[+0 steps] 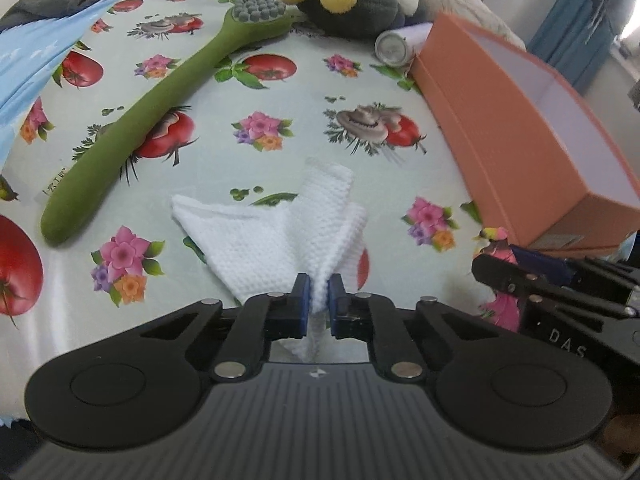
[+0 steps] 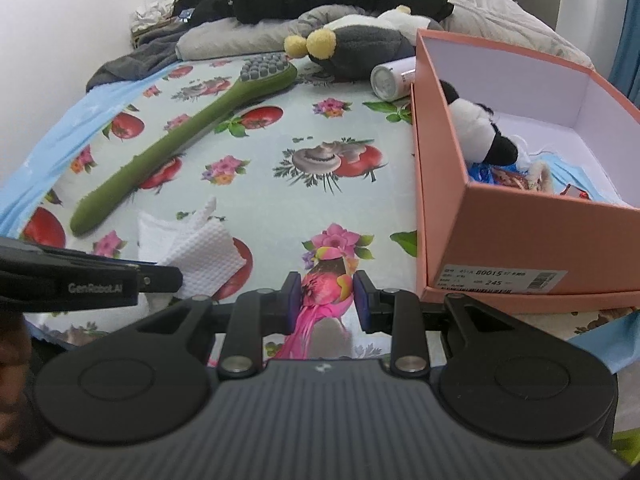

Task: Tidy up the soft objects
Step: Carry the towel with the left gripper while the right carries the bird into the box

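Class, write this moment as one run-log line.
left gripper: shut on white cloth | right gripper: shut on pink toy bird | box: open

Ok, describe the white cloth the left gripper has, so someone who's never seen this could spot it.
Start at the orange box on the flowered tablecloth. Beside it, nearer the camera, the left gripper is shut on the white cloth. It is the only plain white, waffle-textured thing there; the green brush beyond is long.

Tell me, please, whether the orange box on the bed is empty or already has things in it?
Not empty. The lidless orange box already holds a black-and-white plush and other small items along its bottom.
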Available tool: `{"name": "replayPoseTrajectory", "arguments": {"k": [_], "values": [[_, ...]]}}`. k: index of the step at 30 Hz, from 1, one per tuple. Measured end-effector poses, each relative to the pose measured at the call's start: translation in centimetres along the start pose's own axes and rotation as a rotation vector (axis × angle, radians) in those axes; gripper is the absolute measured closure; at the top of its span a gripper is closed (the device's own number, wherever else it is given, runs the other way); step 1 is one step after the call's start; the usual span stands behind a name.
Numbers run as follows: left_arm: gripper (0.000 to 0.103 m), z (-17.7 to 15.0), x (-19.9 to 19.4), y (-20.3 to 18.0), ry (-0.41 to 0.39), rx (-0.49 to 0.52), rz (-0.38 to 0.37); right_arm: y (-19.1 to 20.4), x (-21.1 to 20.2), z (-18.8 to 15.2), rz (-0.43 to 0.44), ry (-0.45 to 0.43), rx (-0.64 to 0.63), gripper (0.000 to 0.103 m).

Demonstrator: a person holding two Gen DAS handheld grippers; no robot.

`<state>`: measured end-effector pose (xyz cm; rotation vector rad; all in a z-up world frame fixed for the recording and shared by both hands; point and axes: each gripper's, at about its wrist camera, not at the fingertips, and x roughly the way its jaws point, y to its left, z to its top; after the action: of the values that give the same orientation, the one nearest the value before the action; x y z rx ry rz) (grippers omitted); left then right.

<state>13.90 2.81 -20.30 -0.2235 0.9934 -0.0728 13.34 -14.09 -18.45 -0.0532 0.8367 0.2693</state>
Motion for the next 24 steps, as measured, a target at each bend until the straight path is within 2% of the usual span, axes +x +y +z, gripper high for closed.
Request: {"name": "replayPoseTrajectory", "arguments": {"k": [8, 17, 24], "values": [[0.092, 0.6, -3.5, -0.4, -0.066, -0.041, -0.026, 0.0, -2.5, 1.1, 0.010, -0.055, 0.015, 0.071], [0.093, 0.1, -9.8, -1.6, -0.159, -0.071, -0.056, 0.4, -6.8, 1.6, 0.053, -0.104, 0.029, 0.071], [0.093, -0.4, -13.9, -2.7, -0.223, -0.088, -0.098, 0.8, -10.8, 2.6, 0.075, -0.177, 0.026, 0.071]]}}
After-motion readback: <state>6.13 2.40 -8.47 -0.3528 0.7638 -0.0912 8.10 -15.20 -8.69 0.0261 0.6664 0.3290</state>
